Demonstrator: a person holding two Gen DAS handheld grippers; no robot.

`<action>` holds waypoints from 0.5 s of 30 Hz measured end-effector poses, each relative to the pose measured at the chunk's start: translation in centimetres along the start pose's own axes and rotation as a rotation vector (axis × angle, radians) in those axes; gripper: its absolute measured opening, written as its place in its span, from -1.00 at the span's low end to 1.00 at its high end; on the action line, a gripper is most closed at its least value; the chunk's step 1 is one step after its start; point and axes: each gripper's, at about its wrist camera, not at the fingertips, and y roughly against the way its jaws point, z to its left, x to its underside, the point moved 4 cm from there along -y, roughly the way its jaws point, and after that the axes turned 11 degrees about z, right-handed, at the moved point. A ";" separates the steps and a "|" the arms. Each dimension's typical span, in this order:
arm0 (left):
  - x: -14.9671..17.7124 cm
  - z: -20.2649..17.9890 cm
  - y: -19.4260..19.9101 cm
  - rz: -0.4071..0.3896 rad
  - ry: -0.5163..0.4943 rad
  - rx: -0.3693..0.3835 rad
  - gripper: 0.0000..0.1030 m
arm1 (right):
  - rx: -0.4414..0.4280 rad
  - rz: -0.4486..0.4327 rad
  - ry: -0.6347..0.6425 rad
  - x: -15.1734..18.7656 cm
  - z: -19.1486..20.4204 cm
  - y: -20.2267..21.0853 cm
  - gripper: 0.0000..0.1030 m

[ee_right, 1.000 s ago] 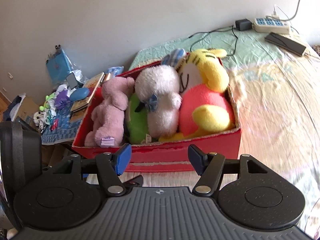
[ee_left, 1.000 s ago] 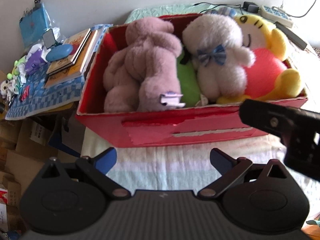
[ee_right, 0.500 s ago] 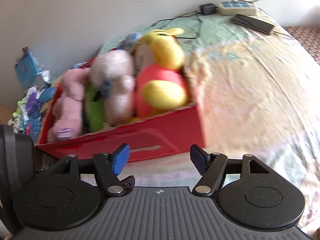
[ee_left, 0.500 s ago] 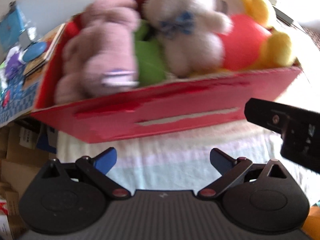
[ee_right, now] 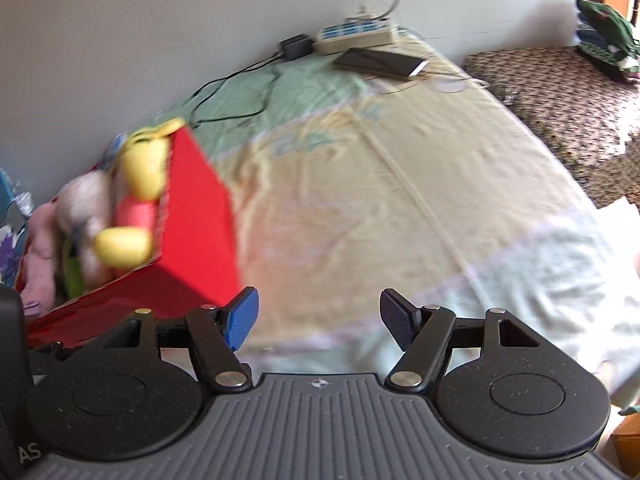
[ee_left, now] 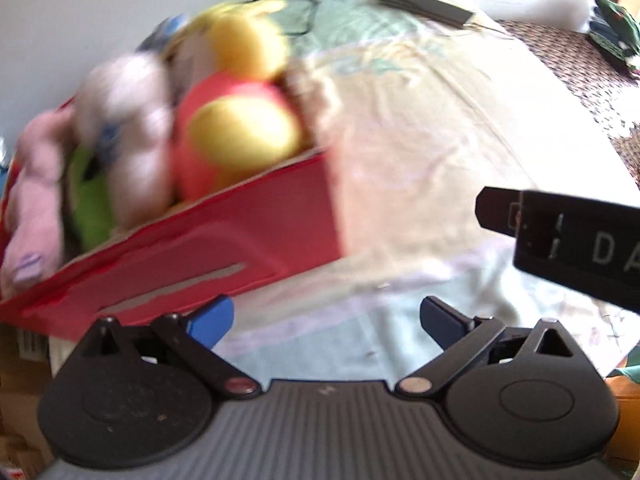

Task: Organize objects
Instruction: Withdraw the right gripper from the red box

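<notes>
A red cardboard box sits on the bed at the left of both views, blurred by motion. It holds several plush toys: a pink one, a whitish one, a green one and a yellow and red one. My left gripper is open and empty, just in front of the box's near right corner. My right gripper is open and empty, over bare sheet to the right of the box. The right gripper's black body shows at the right of the left wrist view.
The bed sheet stretches right and back. A power strip, a charger with cables, and a dark flat device lie by the wall. A patterned mat and green fabric lie at the right. Cardboard boxes sit below left.
Both views have swung to the right, so the red box slid from the centre to the left edge and more bare sheet shows. Both grippers stayed open and empty.
</notes>
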 end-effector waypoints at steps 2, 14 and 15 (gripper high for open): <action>-0.6 -1.3 0.4 -0.010 -0.015 0.000 0.94 | 0.009 -0.006 -0.013 -0.2 -1.5 0.4 0.36; -3.7 -6.9 3.0 -0.080 -0.037 -0.050 0.94 | 0.024 -0.051 -0.030 -2.4 -6.7 1.9 0.37; -4.0 -7.0 3.3 -0.088 -0.031 -0.052 0.94 | 0.020 -0.057 -0.025 -2.6 -6.8 2.1 0.37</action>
